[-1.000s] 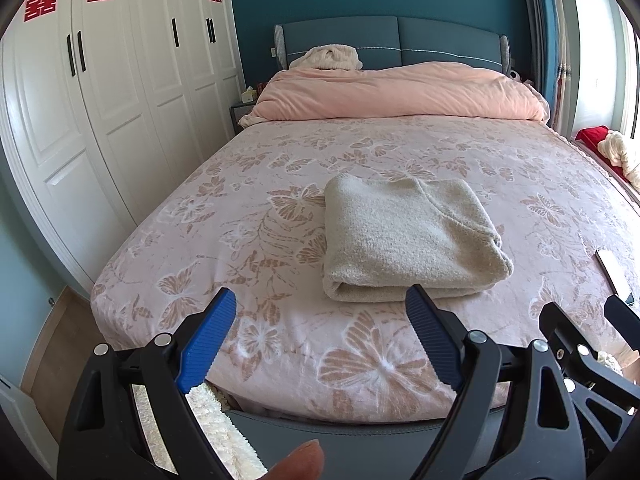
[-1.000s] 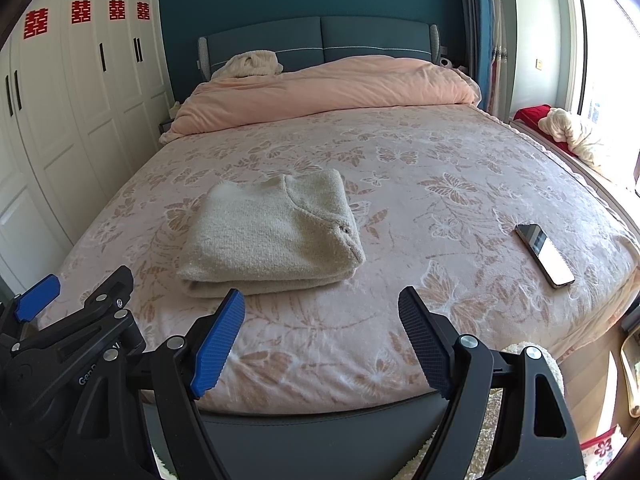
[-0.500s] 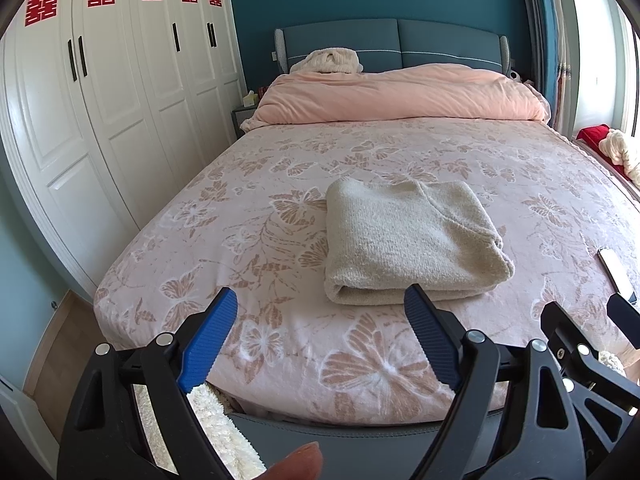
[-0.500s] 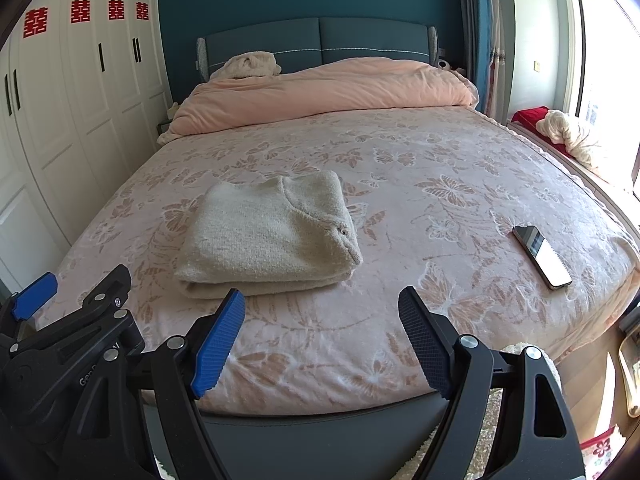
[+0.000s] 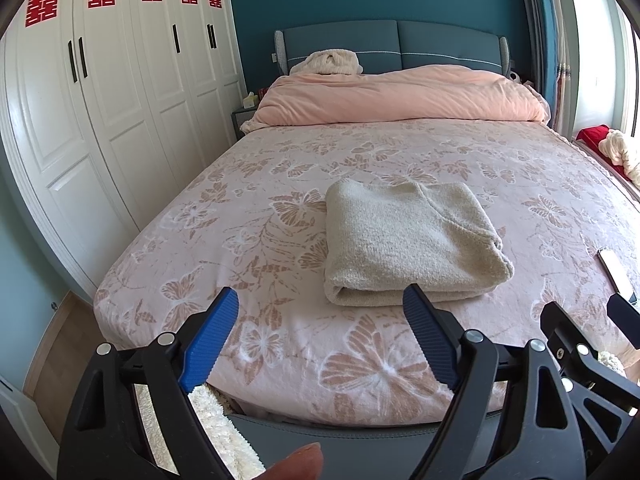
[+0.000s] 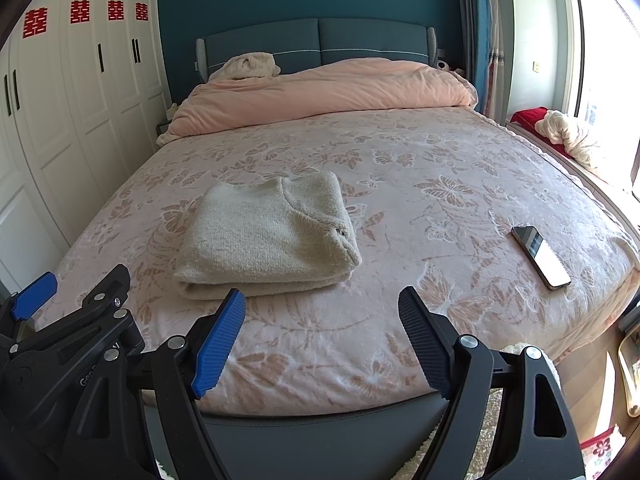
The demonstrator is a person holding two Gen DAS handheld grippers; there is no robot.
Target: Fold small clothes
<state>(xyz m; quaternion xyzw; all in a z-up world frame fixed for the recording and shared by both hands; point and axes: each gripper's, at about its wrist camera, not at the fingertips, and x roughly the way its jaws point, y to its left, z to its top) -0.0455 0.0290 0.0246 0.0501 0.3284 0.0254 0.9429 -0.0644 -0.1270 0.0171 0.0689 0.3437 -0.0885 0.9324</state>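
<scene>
Fingers on both tools stand wide apart with nothing between them. The left gripper (image 5: 320,320) hangs over the foot edge of the bed (image 5: 280,240), its right pad (image 5: 430,344) lined up just short of the near edge of the sweater (image 5: 408,240) without touching it. The right gripper (image 6: 322,332) hangs beside it over the same edge, its left pad (image 6: 218,344) also just short of the sweater (image 6: 268,236), and both are clear of the cloth.

That sweater lies folded into a thick, tidy rectangle on the bed, nearer the foot edge than the headboard, with the rolled fold facing the grippers and the neckline on top towards the right. A phone (image 6: 540,256) lies well apart, near the bed's right edge. A pink duvet (image 5: 400,96) is heaped along the head end with a cream garment (image 5: 328,60) on it; more clothes (image 6: 568,140) sit past the bed's right side.

Judging by its shape, this piece looks finished, so the step in hand is the pause between items. Next would be either setting the sweater aside, which needs both grippers under its near fold so the layers stay together, or fetching another garment and spreading it flat on the bed.
</scene>
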